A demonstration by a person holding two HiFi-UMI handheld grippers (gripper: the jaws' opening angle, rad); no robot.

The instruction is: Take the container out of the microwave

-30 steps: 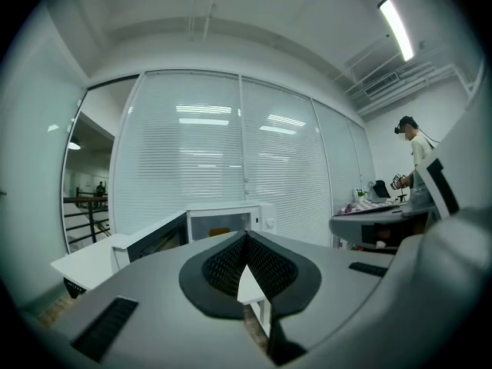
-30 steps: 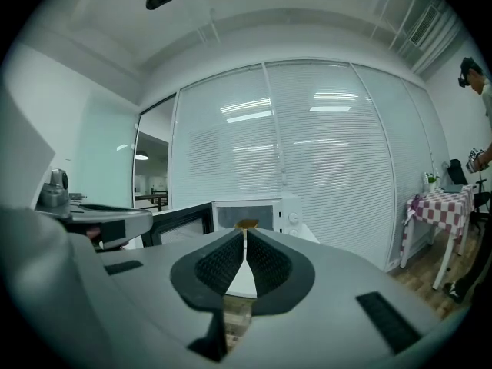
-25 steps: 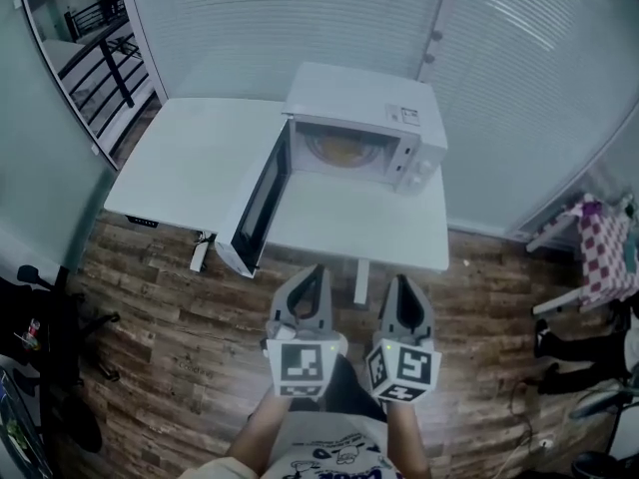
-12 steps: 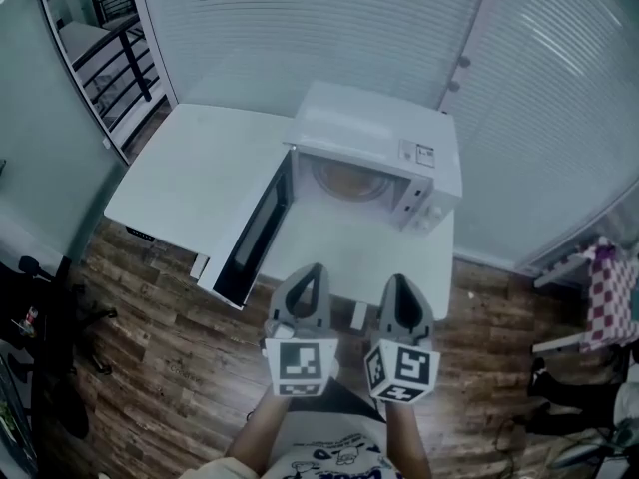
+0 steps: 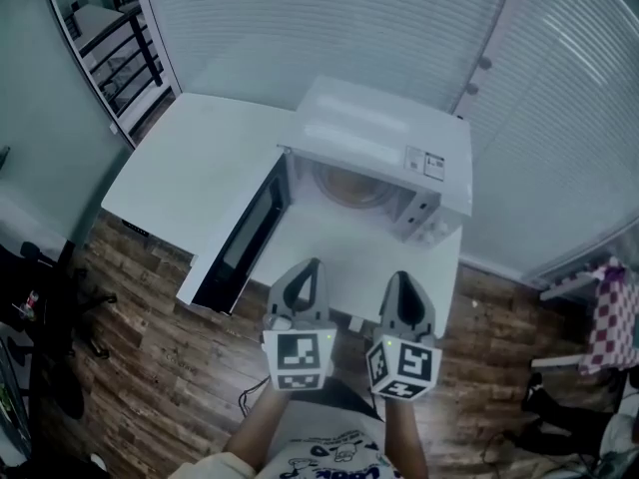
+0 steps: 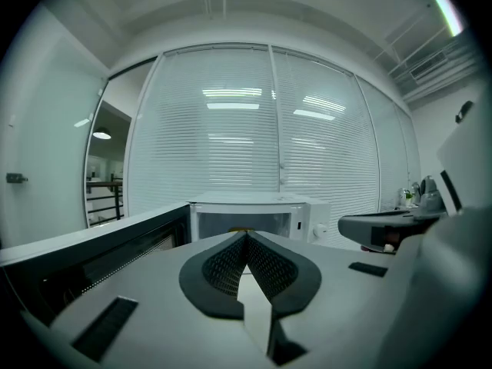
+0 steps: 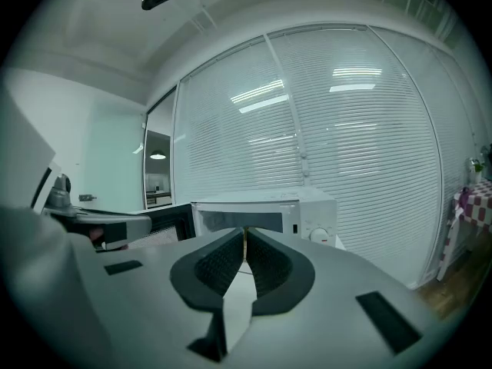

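Shallow yellowish round container (image 5: 349, 182) inside open-doored white microwave (image 5: 384, 133); left gripper (image 5: 311, 267) and right gripper (image 5: 400, 279) jaws together, empty.

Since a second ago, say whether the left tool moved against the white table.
Yes. The left tool has advanced toward the open white microwave; its tip now overlaps the white table edge.

We see a white rectangular bench (image 5: 190, 168) on a dark brown wood-plank floor (image 5: 150, 357). Behind it and to its right are tall windows under white horizontal blinds (image 5: 329, 28), with strip-light reflections (image 6: 231, 92) on the slats. On the left is a pale teal wall (image 5: 40, 128), then an opening with a black metal railing (image 5: 140, 58) beyond. A black office chair (image 5: 45, 332) stands at floor left. A pink-and-white checked cloth (image 5: 611, 312) sits far right. We get even, cool light, with a bright ceiling strip (image 6: 442, 10) overhead.
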